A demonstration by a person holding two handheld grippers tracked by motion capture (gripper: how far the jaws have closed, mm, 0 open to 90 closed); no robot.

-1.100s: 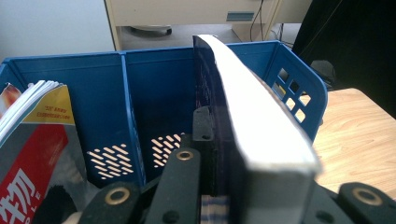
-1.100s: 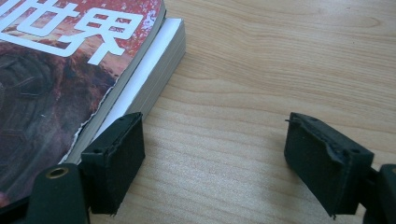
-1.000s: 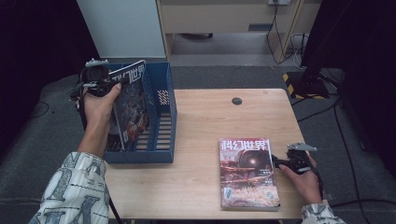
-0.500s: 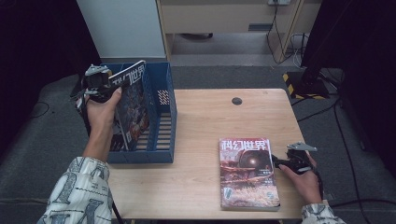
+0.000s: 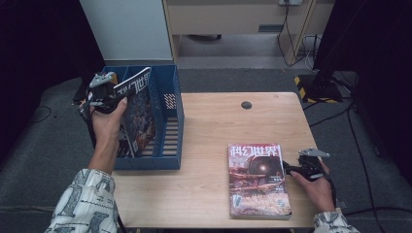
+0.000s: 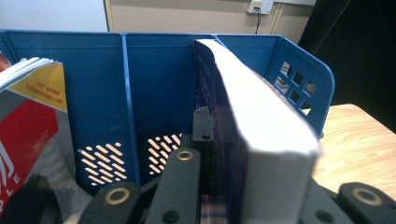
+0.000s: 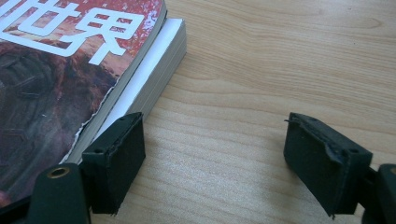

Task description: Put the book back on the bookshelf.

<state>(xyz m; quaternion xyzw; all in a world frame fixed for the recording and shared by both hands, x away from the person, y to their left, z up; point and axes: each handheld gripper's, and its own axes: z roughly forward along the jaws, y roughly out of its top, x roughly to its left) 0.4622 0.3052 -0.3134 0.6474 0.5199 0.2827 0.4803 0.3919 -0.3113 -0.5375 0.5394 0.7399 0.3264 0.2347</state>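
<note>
My left gripper (image 5: pixel 103 93) is shut on the edge of a thick dark-covered magazine (image 5: pixel 139 108) and holds it upright in the blue file rack (image 5: pixel 171 127) at the table's left end. In the left gripper view the magazine's white page edge (image 6: pixel 261 107) runs away from me into the right-hand slot, with one black finger (image 6: pixel 204 135) pressed on its cover. A second magazine (image 5: pixel 257 177) with a red cover lies flat near the front right of the table. My right gripper (image 5: pixel 292 170) rests open on the wood just right of it, with one pad (image 7: pixel 116 158) beside the page edge (image 7: pixel 154 79) and nothing between the pads.
Another magazine (image 6: pixel 32 121) with a red and yellow cover leans in the rack's left slot. A dark round plug (image 5: pixel 246 105) sits in the wooden table (image 5: pixel 218 126) toward its far edge. A white cabinet (image 5: pixel 126 29) stands behind the rack, and cables lie on the floor at the right.
My left hand has sunk a little, taking the held magazine lower into the rack. The right gripper and the flat magazine have kept still.
</note>
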